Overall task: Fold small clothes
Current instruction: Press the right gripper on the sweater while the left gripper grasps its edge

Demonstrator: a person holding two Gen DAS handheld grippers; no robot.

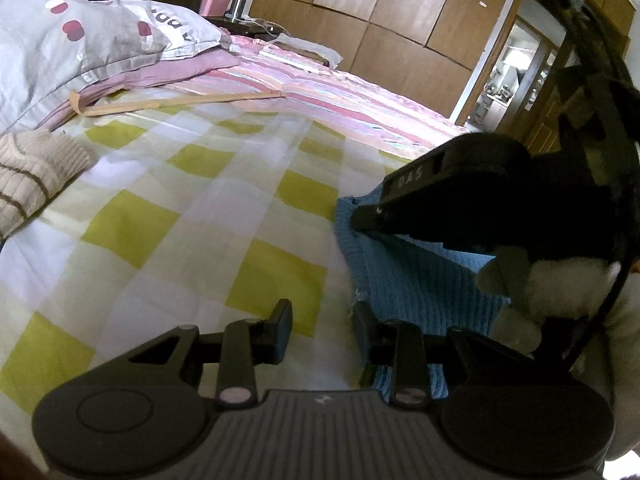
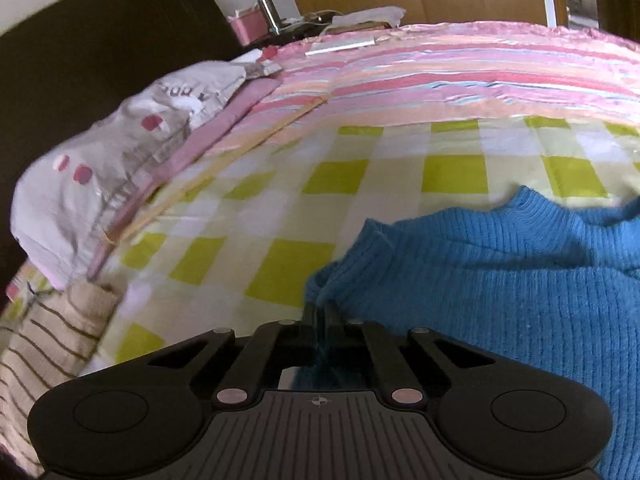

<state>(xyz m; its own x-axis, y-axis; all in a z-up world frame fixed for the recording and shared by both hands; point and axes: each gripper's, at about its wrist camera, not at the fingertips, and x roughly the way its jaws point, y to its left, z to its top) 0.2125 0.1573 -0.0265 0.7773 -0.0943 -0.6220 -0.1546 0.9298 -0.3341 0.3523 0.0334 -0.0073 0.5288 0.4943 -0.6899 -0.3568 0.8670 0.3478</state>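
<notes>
Fig. 1. My 2 grippers at the blue sweater's edge, on the checked sheet.

My right gripper [image 2: 320,316] is clamped on the blue sweater [image 2: 500,280]; my left gripper [image 1: 322,330] stands apart, 1 finger at the knit's edge, pinching nothing. Best practice, I judge: grip that edge too, then lift both evenly.

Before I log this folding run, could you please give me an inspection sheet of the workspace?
Surface: bed with green checked sheet.
Job's things: blue knit sweater; beige striped knit lying apart.
Clutter: grey pillow, wooden stick.
Grippers: right tongs shut on the sweater's edge; left tongs open at the sweater's edge.
Cables: thin leads by the nightstand.
Surroundings: wooden wardrobe, pink box.
</notes>
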